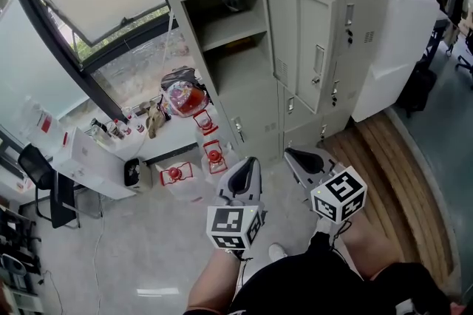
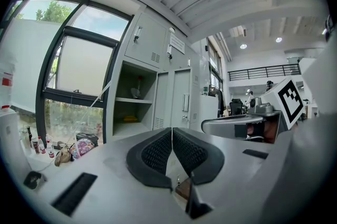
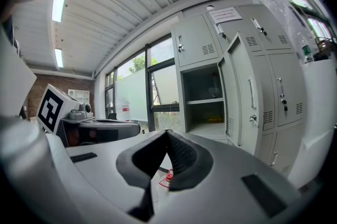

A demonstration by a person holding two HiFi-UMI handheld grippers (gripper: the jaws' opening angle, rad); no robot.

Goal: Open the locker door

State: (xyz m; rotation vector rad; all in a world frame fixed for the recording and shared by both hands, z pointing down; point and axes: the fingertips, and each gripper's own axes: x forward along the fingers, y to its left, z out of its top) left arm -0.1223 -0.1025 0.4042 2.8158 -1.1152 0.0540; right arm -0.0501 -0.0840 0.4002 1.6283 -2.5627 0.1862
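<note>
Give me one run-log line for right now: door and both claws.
locker door: open | left claw: shut, empty, away from door | right claw: shut, empty, away from door

The locker door is pale grey metal, tall and narrow, and stands open, swung well out from the bank of lockers on the hinges along its right edge. A small latch fitting shows near its free edge. Beside it, to the left, its compartment is uncovered, with a shelf across the upper part.
</note>
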